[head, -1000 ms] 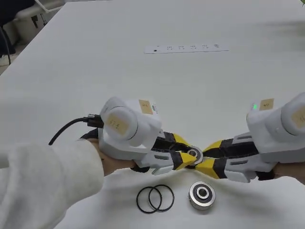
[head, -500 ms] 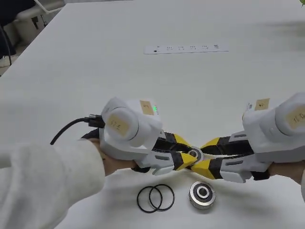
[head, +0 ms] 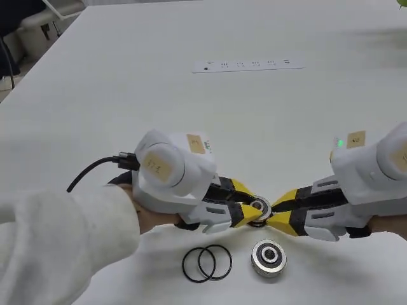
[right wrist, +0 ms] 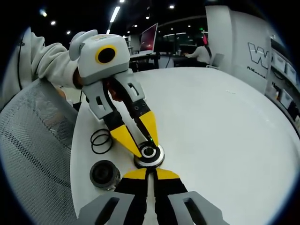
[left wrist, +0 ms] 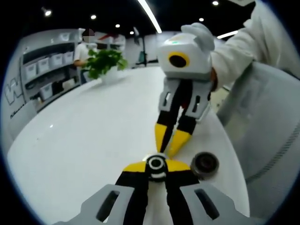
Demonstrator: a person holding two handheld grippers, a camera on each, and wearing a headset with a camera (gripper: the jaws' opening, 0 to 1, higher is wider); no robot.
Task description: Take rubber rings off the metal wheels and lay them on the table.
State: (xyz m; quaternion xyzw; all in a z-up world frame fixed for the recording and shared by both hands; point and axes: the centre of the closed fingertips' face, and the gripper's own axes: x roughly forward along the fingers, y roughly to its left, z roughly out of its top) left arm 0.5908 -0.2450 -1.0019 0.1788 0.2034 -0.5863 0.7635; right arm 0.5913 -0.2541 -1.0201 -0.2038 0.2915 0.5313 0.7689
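A small metal wheel (head: 259, 204) is held just above the white table (head: 191, 114), with my left gripper (head: 257, 209) shut on it from the left. My right gripper (head: 275, 215) comes in from the right. Its yellow tips are pinched together at the wheel's rim, on the dark rubber ring there. The right gripper view has the wheel (right wrist: 149, 154) directly ahead of my right gripper (right wrist: 151, 174). In the left gripper view the wheel (left wrist: 156, 163) sits between my own jaws. Two black rubber rings (head: 206, 263) lie overlapping on the table, beside a second wheel (head: 269, 257).
A white power strip (head: 248, 64) lies far back on the table. A black cable (head: 95, 168) trails left from my left gripper. The rings and the second wheel lie close to the table's near edge. A potted plant (left wrist: 105, 63) stands at the far end.
My right gripper's jaws have closed and its tips have drawn in against the wheel's rim. My left gripper and the things on the table have stayed put.
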